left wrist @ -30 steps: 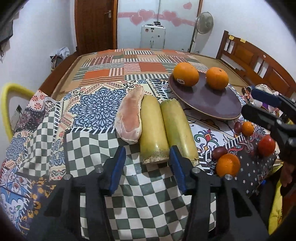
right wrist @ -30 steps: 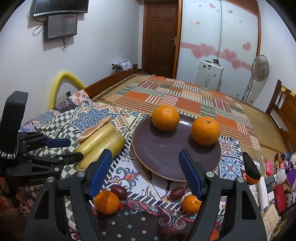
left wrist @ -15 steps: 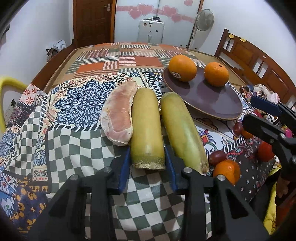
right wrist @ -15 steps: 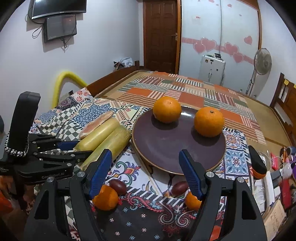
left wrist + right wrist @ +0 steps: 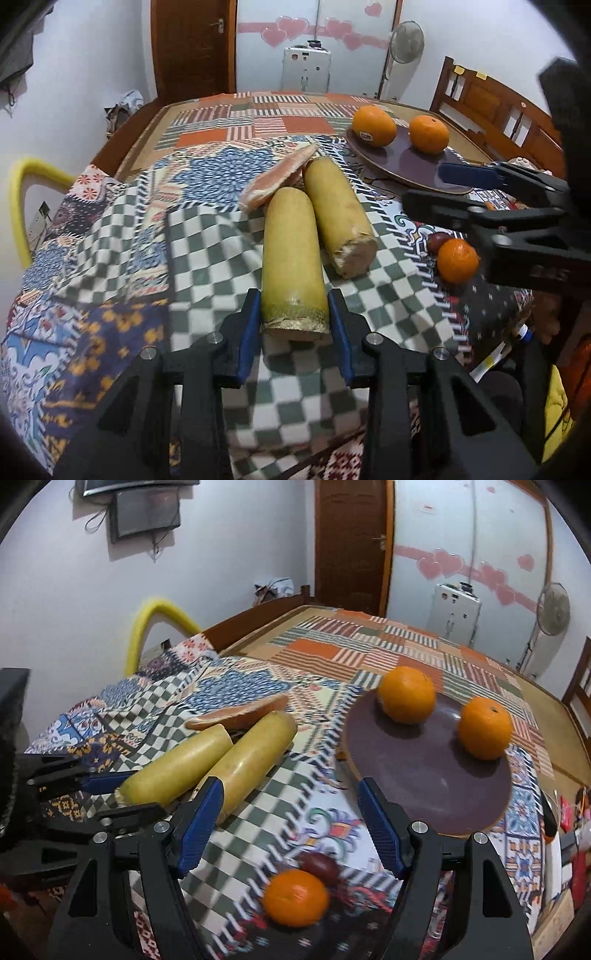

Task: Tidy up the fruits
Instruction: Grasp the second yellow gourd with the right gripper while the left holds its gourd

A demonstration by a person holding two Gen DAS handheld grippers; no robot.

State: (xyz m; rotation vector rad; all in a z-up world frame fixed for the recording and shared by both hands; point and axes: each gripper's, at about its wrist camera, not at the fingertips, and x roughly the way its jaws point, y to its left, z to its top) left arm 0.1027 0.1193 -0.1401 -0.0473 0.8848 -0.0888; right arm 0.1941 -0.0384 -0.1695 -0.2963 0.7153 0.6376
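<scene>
My left gripper [image 5: 294, 330] is shut on the cut end of a long yellow-green fruit [image 5: 291, 254], which lies on the checked cloth. A second yellow-green fruit [image 5: 338, 214] lies beside it on its right, with a pink pomelo slice [image 5: 275, 177] behind. Both long fruits show in the right wrist view [image 5: 177, 768] [image 5: 255, 749]. My right gripper [image 5: 288, 827] is open and empty, above a small orange [image 5: 295, 897] and a dark plum [image 5: 319, 864]. A dark round plate [image 5: 424, 775] holds two oranges [image 5: 406, 694] [image 5: 485, 727].
The patchwork cloth [image 5: 122, 236] covers the table's near part. A yellow chair back [image 5: 22, 192] stands at the left edge. A wooden headboard [image 5: 495, 103] is at the right. Clutter lies by the table's right edge [image 5: 569, 834].
My left gripper closed on the middle yellow-green fruit and pulled it toward me, away from the pomelo slice. My right gripper moved left and down toward the small orange.
</scene>
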